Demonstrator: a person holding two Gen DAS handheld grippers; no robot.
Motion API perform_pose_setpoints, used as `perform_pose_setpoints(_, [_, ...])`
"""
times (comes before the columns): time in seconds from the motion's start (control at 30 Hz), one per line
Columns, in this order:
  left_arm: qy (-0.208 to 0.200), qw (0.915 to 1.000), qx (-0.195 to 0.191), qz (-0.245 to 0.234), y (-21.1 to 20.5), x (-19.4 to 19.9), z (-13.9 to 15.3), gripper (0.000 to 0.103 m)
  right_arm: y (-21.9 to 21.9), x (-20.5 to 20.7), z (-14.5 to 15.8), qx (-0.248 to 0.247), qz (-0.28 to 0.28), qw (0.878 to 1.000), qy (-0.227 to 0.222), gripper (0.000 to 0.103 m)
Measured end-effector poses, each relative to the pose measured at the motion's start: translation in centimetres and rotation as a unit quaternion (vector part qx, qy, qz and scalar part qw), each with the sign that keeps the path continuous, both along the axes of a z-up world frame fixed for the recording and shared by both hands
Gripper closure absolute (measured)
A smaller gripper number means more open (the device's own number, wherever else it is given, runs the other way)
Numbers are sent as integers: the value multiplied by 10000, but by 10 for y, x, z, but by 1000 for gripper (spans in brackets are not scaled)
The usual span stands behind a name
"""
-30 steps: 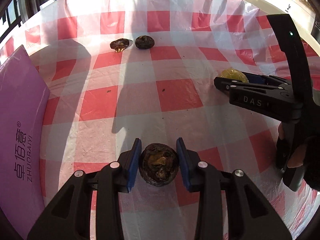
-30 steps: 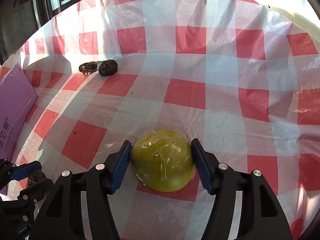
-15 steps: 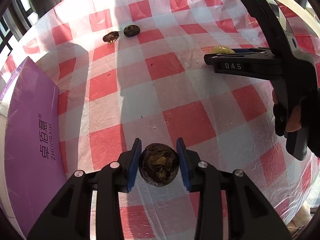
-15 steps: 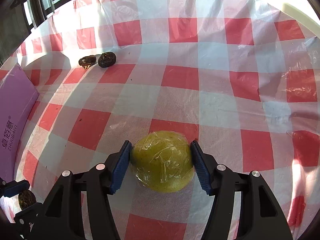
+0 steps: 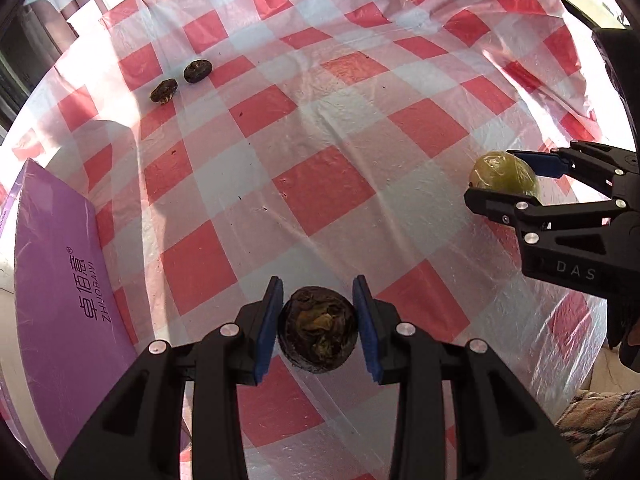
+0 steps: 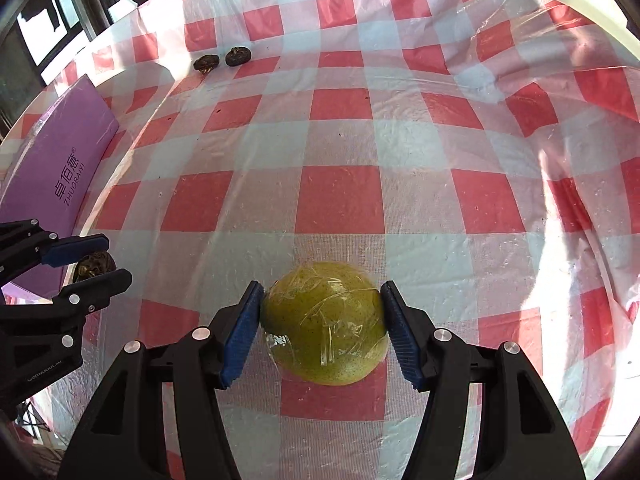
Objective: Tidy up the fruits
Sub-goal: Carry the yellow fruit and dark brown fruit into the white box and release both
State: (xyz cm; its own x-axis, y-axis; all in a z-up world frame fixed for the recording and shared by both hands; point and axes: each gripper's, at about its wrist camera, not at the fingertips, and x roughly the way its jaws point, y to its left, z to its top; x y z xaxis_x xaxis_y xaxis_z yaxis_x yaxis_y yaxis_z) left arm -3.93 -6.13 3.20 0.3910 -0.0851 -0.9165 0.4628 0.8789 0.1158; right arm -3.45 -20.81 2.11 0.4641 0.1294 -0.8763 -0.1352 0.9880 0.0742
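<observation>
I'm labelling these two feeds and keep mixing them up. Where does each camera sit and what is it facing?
Left wrist: on the left gripper, looking down over the checked tablecloth; its fingers clamp a dark shrivelled fruit; the right gripper shows at right.
Right wrist: on the right gripper, facing down; fingers grip a plastic-wrapped green fruit; the left gripper shows at left.
Shared: two dark fruits and the purple box.

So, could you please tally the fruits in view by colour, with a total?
Dark brown shrivelled fruits: 3, one held in the left gripper, two side by side on the checked tablecloth.
Yellow-green wrapped fruit: 1, held in the right gripper.
Total: 4
</observation>
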Motion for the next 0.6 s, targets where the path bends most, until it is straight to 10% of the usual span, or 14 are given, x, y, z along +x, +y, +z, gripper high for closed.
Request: perform_pose_setpoints(0.6, [-824, 9915, -825, -577, 31, -10, 76, 67, 40, -54, 14, 20, -502, 9986, 140, 43])
